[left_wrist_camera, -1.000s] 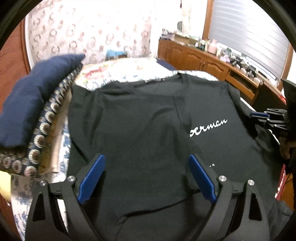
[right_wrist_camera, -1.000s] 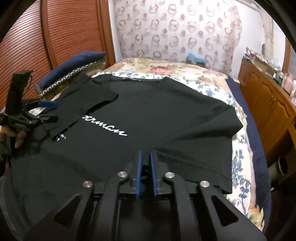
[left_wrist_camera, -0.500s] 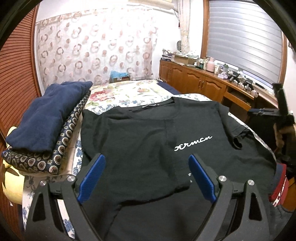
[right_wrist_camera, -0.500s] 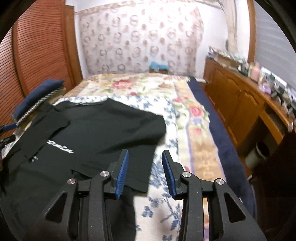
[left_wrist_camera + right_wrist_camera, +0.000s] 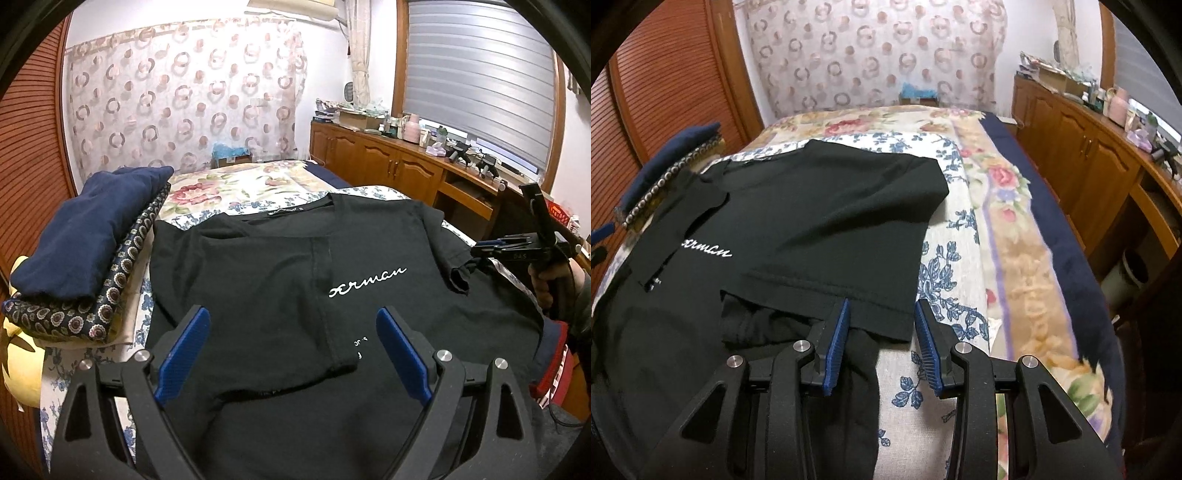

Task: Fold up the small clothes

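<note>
- Left wrist view: the black cotton T-shirt with white script lettering lies spread on the bed, its left side already turned in over the chest so that the fold edge runs down beside the lettering.
- The left gripper hovers above that folded panel with its blue pads spread wide and nothing between them.
- The right gripper shows at the far right edge, held in a hand over the shirt's other sleeve; from here I cannot tell how its jaws stand.
- Beside the shirt sits a stack of folded clothes, a navy blue piece on top of a patterned one.
- Right wrist view: the right gripper has just been opening; its pads stand partly apart, with the hem corner of the right sleeve lying below them, not pinched.
- In my judgement the right-side fold is in hand: the next move calls for pinching the sleeve or side edge and carrying it across to meet the first fold.
- The floral bedspread covers the bed; a wooden cabinet run lines the wall, and a circle-patterned curtain hangs behind.
</note>
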`<action>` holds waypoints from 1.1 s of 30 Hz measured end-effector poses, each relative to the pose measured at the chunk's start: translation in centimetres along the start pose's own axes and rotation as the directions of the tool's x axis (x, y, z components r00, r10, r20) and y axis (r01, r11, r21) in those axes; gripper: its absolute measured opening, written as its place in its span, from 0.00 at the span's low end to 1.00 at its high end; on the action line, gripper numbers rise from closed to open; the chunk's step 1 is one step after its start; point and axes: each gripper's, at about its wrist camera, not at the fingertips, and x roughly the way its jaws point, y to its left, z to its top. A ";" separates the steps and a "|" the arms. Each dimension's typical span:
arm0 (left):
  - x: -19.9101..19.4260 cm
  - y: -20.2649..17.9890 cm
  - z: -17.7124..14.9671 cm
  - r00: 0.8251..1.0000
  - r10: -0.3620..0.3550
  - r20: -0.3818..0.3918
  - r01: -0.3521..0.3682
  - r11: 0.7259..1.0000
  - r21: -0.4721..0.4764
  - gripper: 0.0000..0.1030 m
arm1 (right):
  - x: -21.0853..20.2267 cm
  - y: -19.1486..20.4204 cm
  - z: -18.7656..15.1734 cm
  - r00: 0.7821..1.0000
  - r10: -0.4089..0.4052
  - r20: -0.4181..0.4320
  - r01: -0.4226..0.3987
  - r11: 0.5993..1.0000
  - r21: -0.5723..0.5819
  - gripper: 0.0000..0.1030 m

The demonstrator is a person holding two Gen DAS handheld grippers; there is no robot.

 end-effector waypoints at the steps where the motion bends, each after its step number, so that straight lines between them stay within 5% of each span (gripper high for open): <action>1: 0.0 0.0 0.0 1.000 0.000 -0.001 0.000 1.000 0.000 0.90 | 0.1 -0.1 -0.1 1.000 0.003 -0.003 -0.003 1.000 0.002 0.36; 7: 0.1 0.1 -0.1 1.000 0.002 -0.004 -0.002 1.000 -0.002 0.90 | 0.5 -0.3 -0.2 1.000 0.024 -0.006 -0.024 1.000 0.015 0.26; 11: 0.2 0.0 -0.2 1.000 0.002 -0.005 -0.002 1.000 -0.003 0.90 | 0.0 -0.2 0.1 0.999 0.047 0.014 -0.047 0.999 0.007 0.05; 22: 0.1 0.0 -0.1 1.000 0.002 -0.003 -0.002 1.000 -0.003 0.90 | -2.1 1.7 3.8 0.992 0.056 0.116 -0.050 0.997 -0.054 0.00; 33: -0.2 0.9 -0.5 1.000 0.009 0.008 -0.009 1.000 -0.027 0.90 | 0.4 10.9 11.1 0.979 0.162 0.120 -0.127 0.958 -0.257 0.00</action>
